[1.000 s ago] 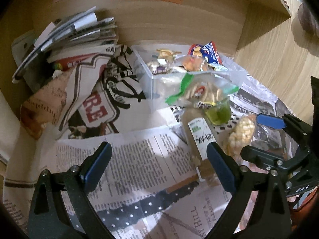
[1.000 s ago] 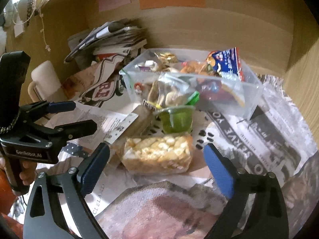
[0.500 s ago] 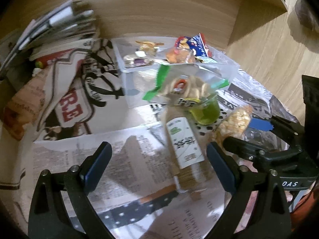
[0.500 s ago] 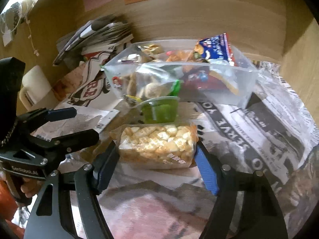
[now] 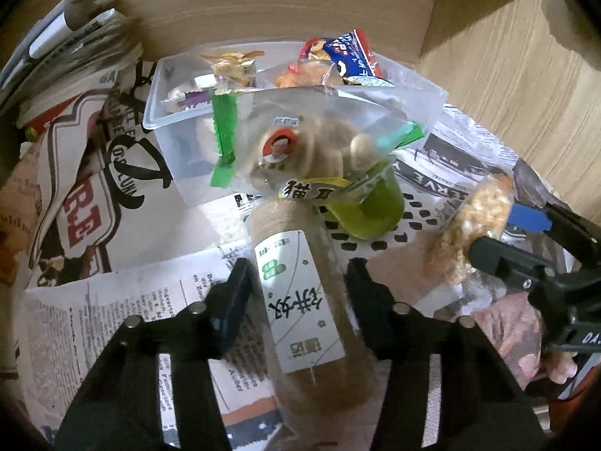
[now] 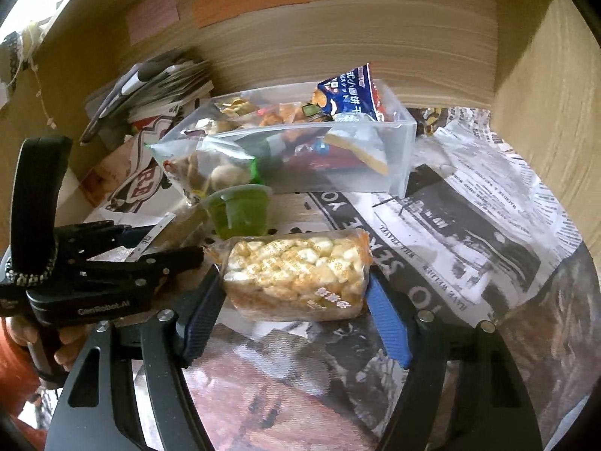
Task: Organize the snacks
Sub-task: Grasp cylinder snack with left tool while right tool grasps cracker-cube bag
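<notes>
Tools level: left tool clenches brown packet; right tool clenches popcorn bag.

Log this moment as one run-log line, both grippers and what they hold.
left gripper: shut on brown snack tube | right gripper: shut on puffed snack pack | clear bin: holds other snacks

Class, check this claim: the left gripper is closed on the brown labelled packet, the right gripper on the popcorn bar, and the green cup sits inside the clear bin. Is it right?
Not quite. The green cup stands on the newspaper in front of the clear bin, not inside it, as the right wrist view shows. The left gripper is closed on the brown packet and the right gripper on the popcorn bar.
</notes>
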Action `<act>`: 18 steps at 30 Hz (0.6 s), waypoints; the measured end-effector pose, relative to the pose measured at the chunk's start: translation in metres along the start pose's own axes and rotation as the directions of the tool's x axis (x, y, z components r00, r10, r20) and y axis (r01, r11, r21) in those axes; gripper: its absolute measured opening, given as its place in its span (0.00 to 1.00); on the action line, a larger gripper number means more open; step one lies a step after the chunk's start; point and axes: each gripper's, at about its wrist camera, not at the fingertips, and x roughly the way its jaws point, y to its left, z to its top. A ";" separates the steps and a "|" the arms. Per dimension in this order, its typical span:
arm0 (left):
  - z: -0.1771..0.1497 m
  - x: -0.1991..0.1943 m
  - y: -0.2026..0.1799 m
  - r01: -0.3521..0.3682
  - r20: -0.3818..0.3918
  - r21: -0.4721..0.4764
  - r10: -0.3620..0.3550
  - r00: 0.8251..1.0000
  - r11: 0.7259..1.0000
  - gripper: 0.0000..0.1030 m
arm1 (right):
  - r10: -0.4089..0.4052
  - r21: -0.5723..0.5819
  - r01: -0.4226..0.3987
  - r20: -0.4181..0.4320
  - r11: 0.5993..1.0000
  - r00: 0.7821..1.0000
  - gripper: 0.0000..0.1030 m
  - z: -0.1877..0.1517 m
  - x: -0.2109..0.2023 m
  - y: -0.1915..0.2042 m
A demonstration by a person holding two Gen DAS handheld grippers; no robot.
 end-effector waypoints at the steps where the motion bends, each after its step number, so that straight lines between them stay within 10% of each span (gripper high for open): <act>1: 0.000 -0.001 0.001 0.001 0.001 0.001 -0.001 1.000 1.000 0.44 | 0.001 -0.001 -0.001 0.004 1.000 1.000 0.69 0.000 -0.001 0.000; 18: -0.017 -0.060 0.018 0.007 0.092 -0.010 -0.006 0.996 1.000 0.32 | -0.002 -0.038 0.006 0.091 0.999 0.996 0.69 0.021 -0.015 0.007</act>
